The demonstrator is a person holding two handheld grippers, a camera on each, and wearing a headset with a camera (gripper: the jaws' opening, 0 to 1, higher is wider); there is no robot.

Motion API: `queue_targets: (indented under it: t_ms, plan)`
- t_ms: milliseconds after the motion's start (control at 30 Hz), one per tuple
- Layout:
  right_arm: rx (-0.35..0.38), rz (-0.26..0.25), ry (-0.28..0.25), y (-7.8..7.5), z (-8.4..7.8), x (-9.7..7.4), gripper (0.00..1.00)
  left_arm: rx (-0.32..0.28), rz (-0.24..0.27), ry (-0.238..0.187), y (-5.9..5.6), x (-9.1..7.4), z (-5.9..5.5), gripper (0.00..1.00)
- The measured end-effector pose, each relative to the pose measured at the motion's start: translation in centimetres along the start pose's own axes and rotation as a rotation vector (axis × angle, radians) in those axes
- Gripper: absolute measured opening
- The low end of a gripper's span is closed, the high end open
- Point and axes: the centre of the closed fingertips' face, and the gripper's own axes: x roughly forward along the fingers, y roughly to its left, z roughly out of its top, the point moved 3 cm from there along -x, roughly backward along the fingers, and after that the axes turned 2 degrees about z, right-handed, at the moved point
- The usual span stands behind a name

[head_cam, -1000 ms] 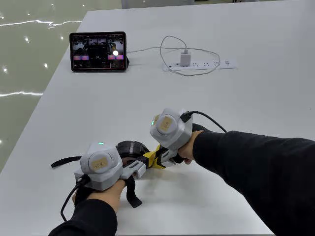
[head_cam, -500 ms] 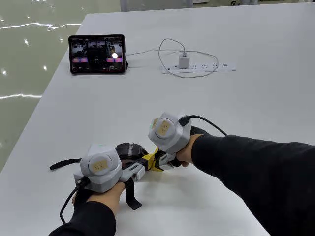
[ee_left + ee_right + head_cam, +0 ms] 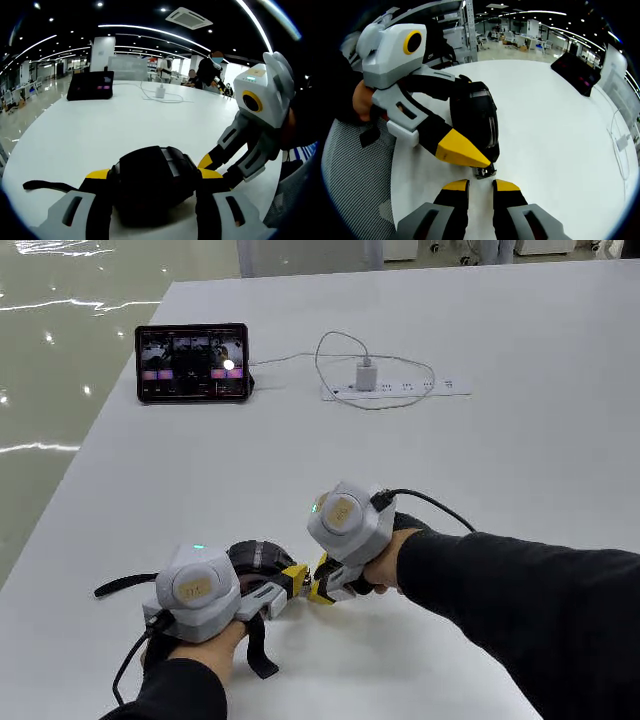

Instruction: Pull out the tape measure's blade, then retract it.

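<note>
1. Two grippers meet at the near edge of the worktop. The left gripper has its jaws clamped on the black tape measure, which rests on the surface.
2. The right gripper has its jaws narrowly parted. The blade hook sits just ahead of the tips, not between them.
3. Closing from here would likely miss the small hook, so the pull would bring nothing out.
4. The case is rounded, so a pull off its line could twist it in the left jaws.
5. Letting go of an extended blade too freely could make it whip back.
6. The loose black strap lies beside the case and could snag.
7. The surface is white, smooth and mostly bare. A tablet and a power strip with a looped cable lie well apart at the far side.
8. A glossy floor reflects the ceiling lights, and the left gripper view takes in people standing far off.
</note>
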Motion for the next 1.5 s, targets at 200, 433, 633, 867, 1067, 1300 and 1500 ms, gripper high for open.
queue_targets:
  t_ms: [200,433,633,867,1067,1300,1500]
  plan:
    - [-0.007,-0.017,-0.017,0.3,-0.6,-1.1,0.18,-0.009,-0.024,0.032,0.1,-0.7,0.2,0.66]
    - [0.035,-0.049,-0.071,0.4,-0.7,-3.1,0.23,0.023,-0.075,0.044,0.7,-1.7,0.7,0.69]
    - [0.106,-0.086,-0.114,0.7,-2.4,-5.0,0.26,0.087,-0.195,0.105,0.1,-2.3,0.1,0.81]
    - [0.142,-0.126,-0.138,1.1,-4.7,-7.0,0.3,0.119,-0.243,0.139,0.5,-3.3,-0.2,0.91]
    - [0.168,-0.15,-0.158,1.1,-6.3,-8.7,0.31,0.102,-0.33,0.125,-0.2,-4.4,0.4,0.99]
    - [0.173,-0.176,-0.198,1.4,-7.4,-10.5,0.36,0.135,-0.348,0.152,0.2,-5.0,0.0,0.99]
    - [0.138,-0.182,-0.2,2.2,-9.0,-11.4,0.41,0.206,-0.364,0.087,1.0,-6.0,0.6,0.99]
